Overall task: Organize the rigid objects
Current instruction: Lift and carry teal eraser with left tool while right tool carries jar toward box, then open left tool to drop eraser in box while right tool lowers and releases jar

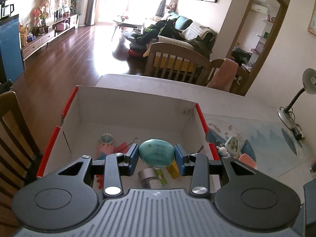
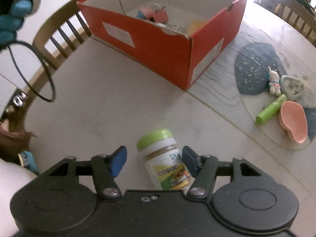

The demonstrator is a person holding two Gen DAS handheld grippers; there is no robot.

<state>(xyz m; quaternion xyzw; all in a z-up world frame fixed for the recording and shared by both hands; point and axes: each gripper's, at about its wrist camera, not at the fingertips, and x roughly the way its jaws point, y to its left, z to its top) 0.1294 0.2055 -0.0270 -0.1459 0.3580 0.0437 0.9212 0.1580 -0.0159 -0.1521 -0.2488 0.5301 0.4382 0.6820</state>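
My left gripper point(image 1: 156, 155) is shut on a teal oval container point(image 1: 157, 152) and holds it over the open red cardboard box point(image 1: 136, 110). Inside the box lie a pink toy figure point(image 1: 106, 145), a silver-capped cylinder point(image 1: 147, 175) and a yellow item point(image 1: 172, 170). In the right wrist view the same box point(image 2: 158, 45) stands at the far middle of the table. My right gripper point(image 2: 154, 158) is open around a jar with a green lid point(image 2: 165, 158) that stands on the table. The right pad looks close to or against the jar; the left pad is apart from it.
On the table right of the box lie a white bunny figure point(image 2: 274, 80), a grey heart-shaped dish point(image 2: 292, 86), a green tube point(image 2: 271, 108) and a pink heart-shaped bowl point(image 2: 294, 121). Wooden chairs point(image 2: 59, 33) stand at the table's edge. A desk lamp point(image 1: 296, 102) stands far right.
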